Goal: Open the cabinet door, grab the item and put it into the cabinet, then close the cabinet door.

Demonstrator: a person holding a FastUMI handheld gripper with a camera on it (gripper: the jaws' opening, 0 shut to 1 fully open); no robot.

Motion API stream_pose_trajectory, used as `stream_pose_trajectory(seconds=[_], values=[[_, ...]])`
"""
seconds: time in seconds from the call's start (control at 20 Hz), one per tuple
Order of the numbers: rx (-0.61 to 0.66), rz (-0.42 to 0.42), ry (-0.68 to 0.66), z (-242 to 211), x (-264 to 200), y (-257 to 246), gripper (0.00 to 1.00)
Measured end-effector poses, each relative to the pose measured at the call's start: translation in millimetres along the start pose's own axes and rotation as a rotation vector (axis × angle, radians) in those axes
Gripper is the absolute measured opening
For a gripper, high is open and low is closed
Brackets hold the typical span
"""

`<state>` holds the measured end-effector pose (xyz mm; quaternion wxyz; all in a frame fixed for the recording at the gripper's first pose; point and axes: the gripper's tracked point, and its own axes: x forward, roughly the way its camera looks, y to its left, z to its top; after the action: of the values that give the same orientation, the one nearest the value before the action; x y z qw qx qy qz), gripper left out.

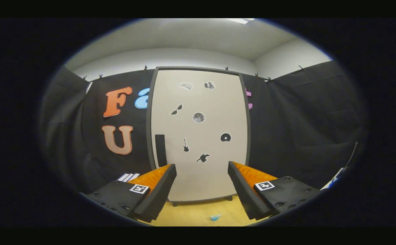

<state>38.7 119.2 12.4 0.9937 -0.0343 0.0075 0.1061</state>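
Behind the counter [198, 212], the cabinet [198, 136] is standing shut beyond spread fingers [202, 190]; its stiff handle [160, 149] looks graspable.

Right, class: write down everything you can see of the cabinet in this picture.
The cabinet stands upright on short dark feet on the wooden tabletop, against the black cloth wall. Its pale door is shut, inside a dark grey frame. A dark vertical handle sits low on the door's left side, and small black-and-white stickers are scattered over it. The surface looks smooth and matte. Nothing touches it; the gripper has its fingers open, short of the door.
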Motion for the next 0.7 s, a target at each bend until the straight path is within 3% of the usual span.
stream_pose_trajectory(seconds=[0.7], values=[[-0.027, 0.101, 0.072, -26, 142, 88, 0.98]])
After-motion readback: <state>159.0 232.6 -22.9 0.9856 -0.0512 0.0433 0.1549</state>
